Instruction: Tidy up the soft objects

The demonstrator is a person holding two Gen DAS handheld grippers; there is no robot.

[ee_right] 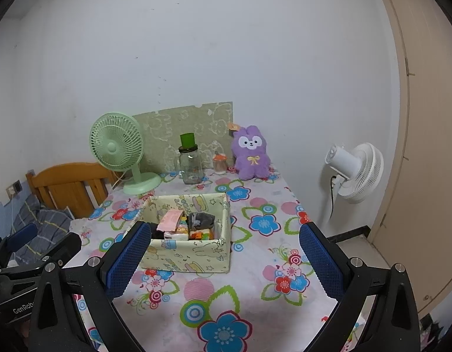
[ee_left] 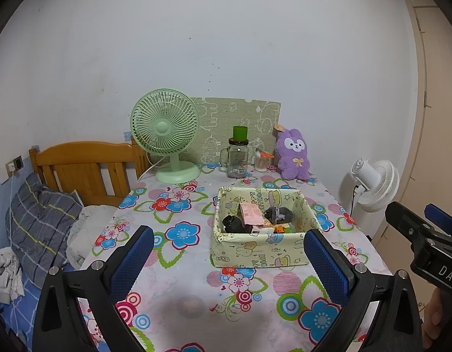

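Left wrist view has my left hand-held gripper (ee_left: 229, 261) spread wide with nothing between its blue pads, hovering above the flowered worktop (ee_left: 179, 252). My right hand-held gripper (ee_right: 223, 259) hangs the same way, wide apart and empty.

Dead ahead at twelve o'clock sits the fabric storage box (ee_left: 256, 249), cream with cartoon print. Inside lie a black bundled cloth (ee_left: 236, 224) toward nine o'clock, a grey rolled sock-like bundle (ee_left: 280, 214) toward two o'clock, and a pink packet (ee_left: 251, 214) leaning between them; smaller bits at the front I cannot make out. Beyond the box, at one o'clock against the wall, the purple plush rabbit (ee_left: 293, 155) sits upright next to a small jar (ee_left: 261, 161) and a glass jar with a green lid (ee_left: 237, 158). A green desk fan (ee_left: 166, 135) stands at eleven o'clock.

I judge the rabbit to be the soft thing not yet put away. It should be light and squashy, so a pinch will sink in; I would take it across the belly or the base of the ears, not a foot. Glassware just beside it could topple.
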